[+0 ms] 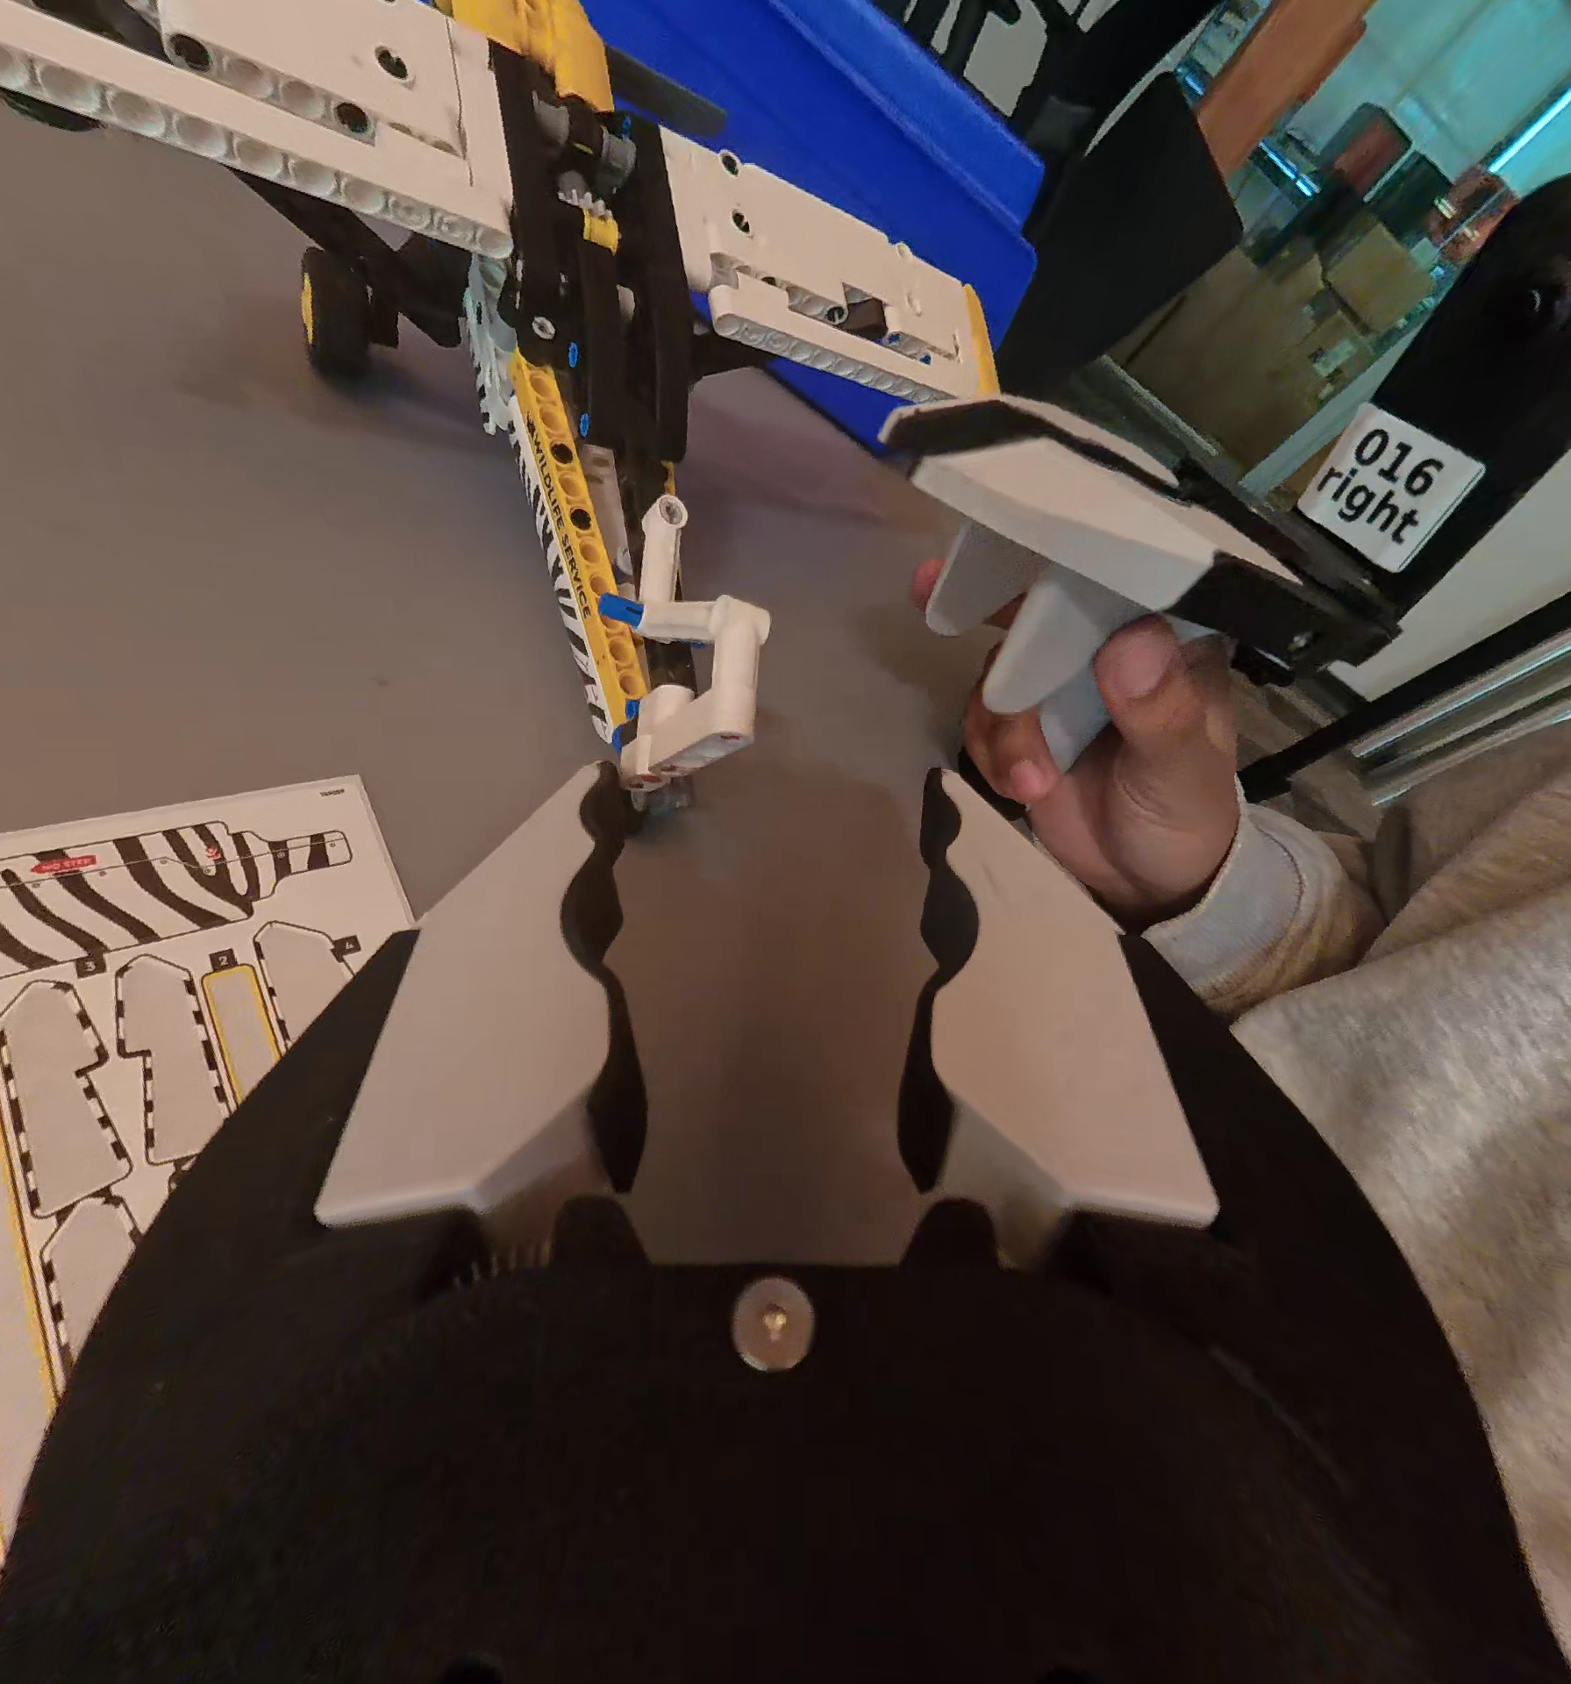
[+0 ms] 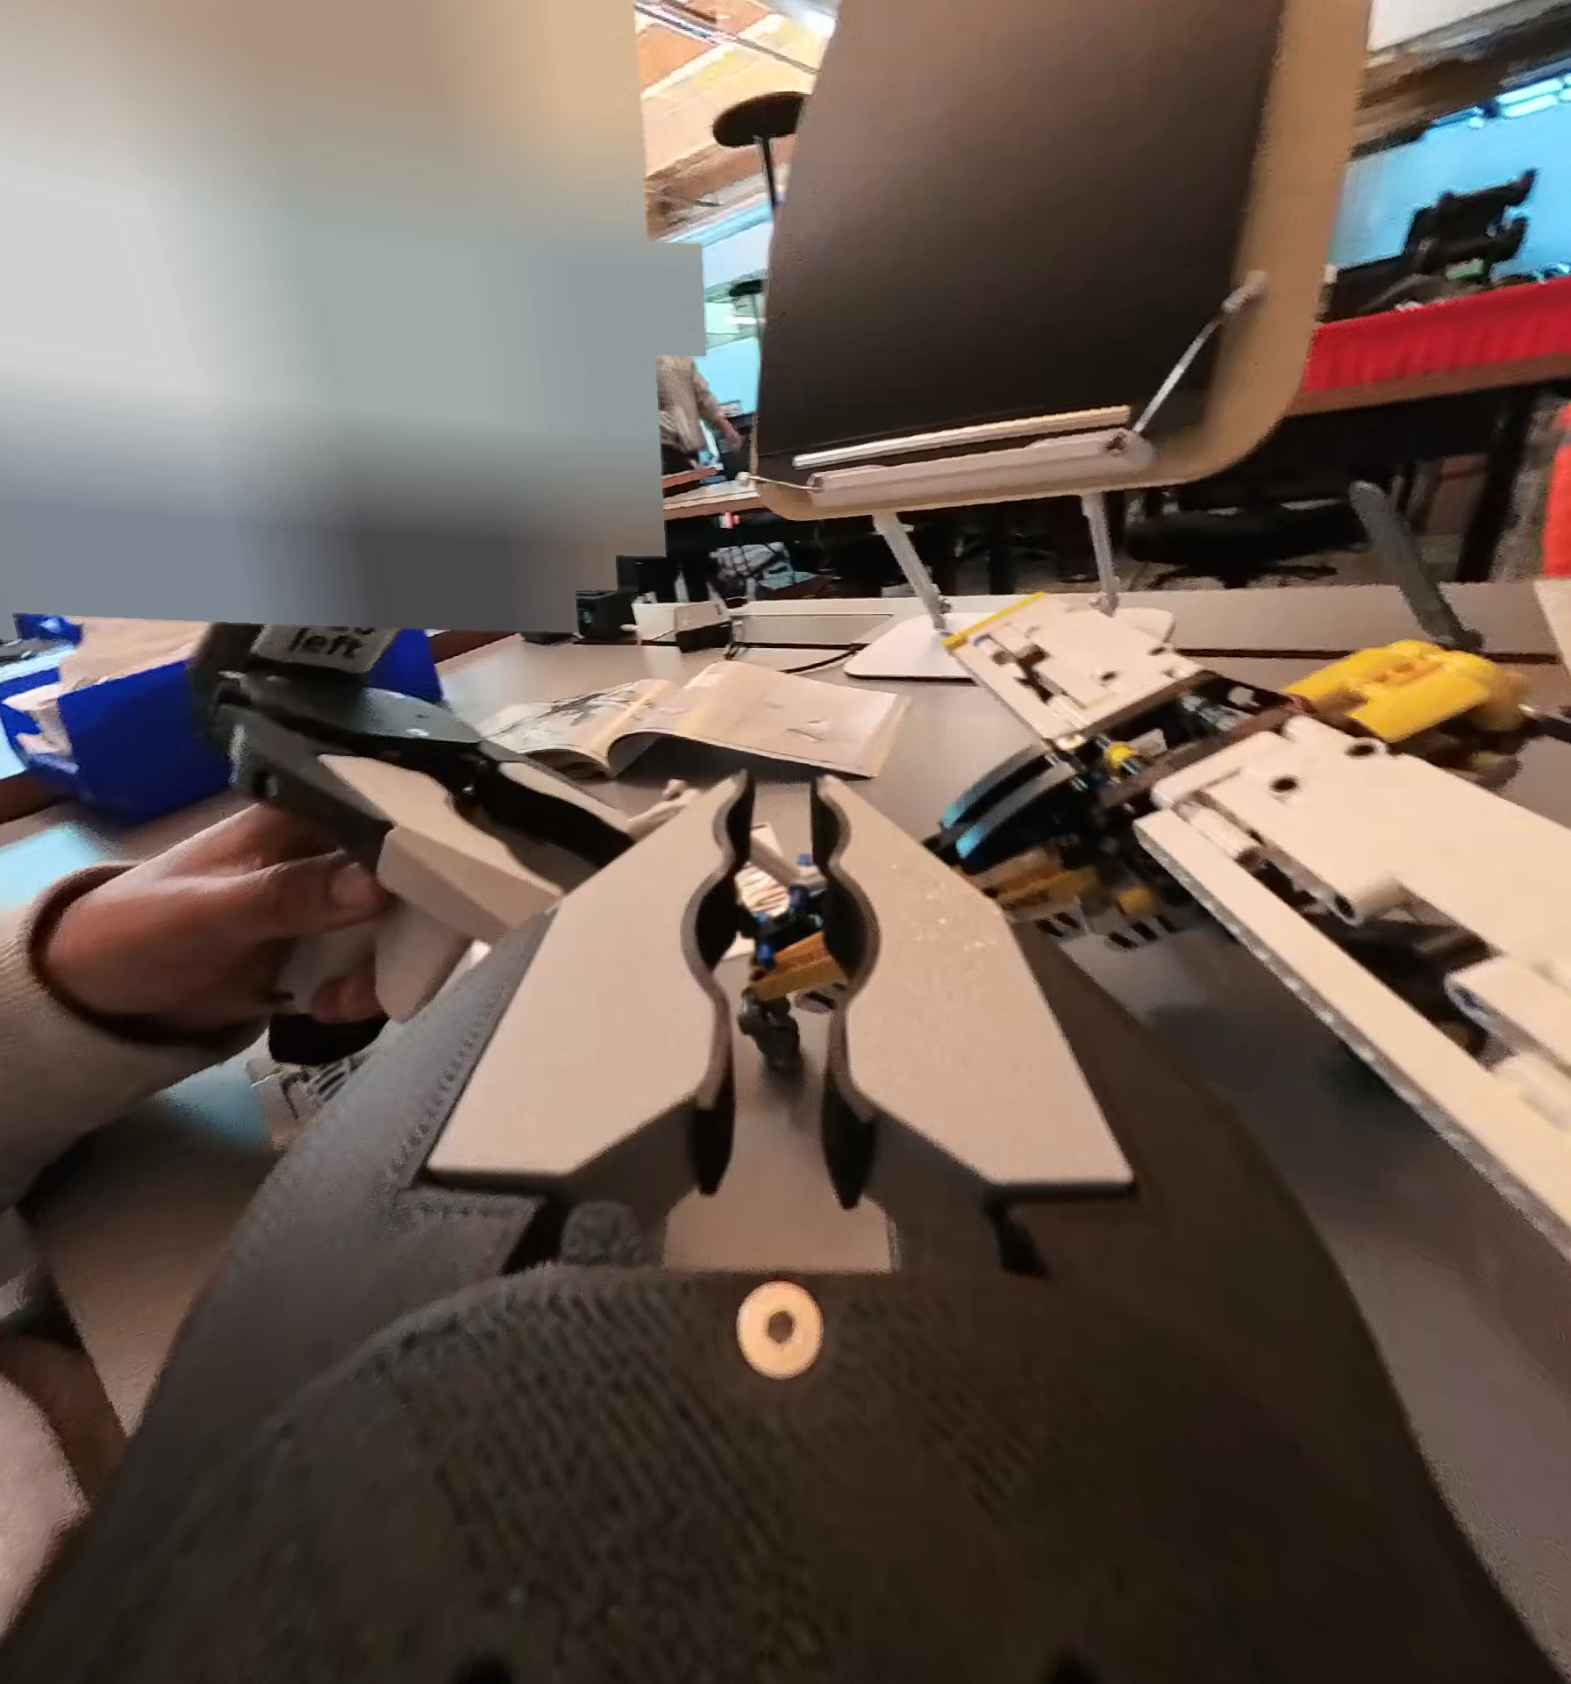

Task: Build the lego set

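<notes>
Here, item one: a white, yellow and black brick-built aeroplane model (image 1: 581, 301) with zebra-striped tail boom, standing on the grey counter (image 1: 171, 565); wings spread toward the far side, tail end pointing at the holder, probably so the unfinished rear is within reach.

Item two: a white angled beam assembly (image 1: 704, 665) on blue pins at the tail tip, hanging to one side; seemingly the part under work.

Item three: left tongs (image 1: 768, 784), grey with black wavy pads, spread wide and empty, the left fingertip (image 1: 595, 793) touching or just short of the tail tip, likely ready to steady it.

Item four: right tongs (image 2: 781, 793), narrowed to a slim gap, the tail end showing between them; whether they pinch it, I cannot tell.

Item five: a sticker sheet (image 1: 125, 957) with zebra-stripe decals, flat near the left tongs.

Item six: an open instruction booklet (image 2: 708, 720), a blue bin (image 1: 854, 182), a tilted monitor on a stand (image 2: 1037, 255), farther back.
</notes>
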`<state>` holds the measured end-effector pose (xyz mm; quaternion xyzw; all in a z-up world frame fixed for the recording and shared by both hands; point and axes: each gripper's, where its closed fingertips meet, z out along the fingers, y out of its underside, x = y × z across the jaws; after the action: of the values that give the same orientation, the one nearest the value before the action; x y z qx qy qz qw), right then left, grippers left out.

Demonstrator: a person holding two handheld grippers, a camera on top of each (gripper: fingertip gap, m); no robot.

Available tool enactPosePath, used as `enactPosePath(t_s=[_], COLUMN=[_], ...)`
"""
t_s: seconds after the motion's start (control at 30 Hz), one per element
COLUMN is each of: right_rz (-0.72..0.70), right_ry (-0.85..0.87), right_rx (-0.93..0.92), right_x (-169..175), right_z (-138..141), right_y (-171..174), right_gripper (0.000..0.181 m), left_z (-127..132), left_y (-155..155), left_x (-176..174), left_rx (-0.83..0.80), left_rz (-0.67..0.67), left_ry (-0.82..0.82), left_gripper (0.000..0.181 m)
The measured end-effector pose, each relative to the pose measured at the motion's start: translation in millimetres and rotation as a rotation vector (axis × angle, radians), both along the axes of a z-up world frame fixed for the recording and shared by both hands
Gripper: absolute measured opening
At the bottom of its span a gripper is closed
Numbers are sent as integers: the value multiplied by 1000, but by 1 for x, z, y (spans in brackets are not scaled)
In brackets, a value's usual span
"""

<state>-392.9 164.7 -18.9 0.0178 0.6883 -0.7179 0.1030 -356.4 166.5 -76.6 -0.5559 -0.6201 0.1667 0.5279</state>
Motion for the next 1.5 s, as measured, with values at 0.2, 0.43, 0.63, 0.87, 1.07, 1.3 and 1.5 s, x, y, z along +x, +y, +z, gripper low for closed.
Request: enactPosePath(t_s=[0.2,0.43,0.63,0.87,1.07,1.3,1.5], right_rz=[-137,-41,-42,-32,-34,-33,-33], right_ry=[-17,-37,-15,-36,-34,-33,-33], right_rx=[227,436,447,445,444,444,443], right_x=[-20,-8,-7,-7,-7,-6,-5], right_z=[-31,-62,-63,-63,-63,-63,-63], right_y=[-13,-22,-23,-23,-24,-25,-26], right_gripper=[0,0,0,0,0,0,0], left_z=[-2,-4,-6,-9,-9,-9,-9], left_y=[0,5,11,16,16,16,16], left_x=[0,-1,-4,-5,-6,-6,-5], left_rx=[-58,-94,-102,-93,-80,-74,-78], left_rz=[1,-12,-30,-46,-47,-48,-48], left_ry=[-9,-18,-21,-26,-22,-20,-22], left_gripper=[63,61,61,65,65,65,66])
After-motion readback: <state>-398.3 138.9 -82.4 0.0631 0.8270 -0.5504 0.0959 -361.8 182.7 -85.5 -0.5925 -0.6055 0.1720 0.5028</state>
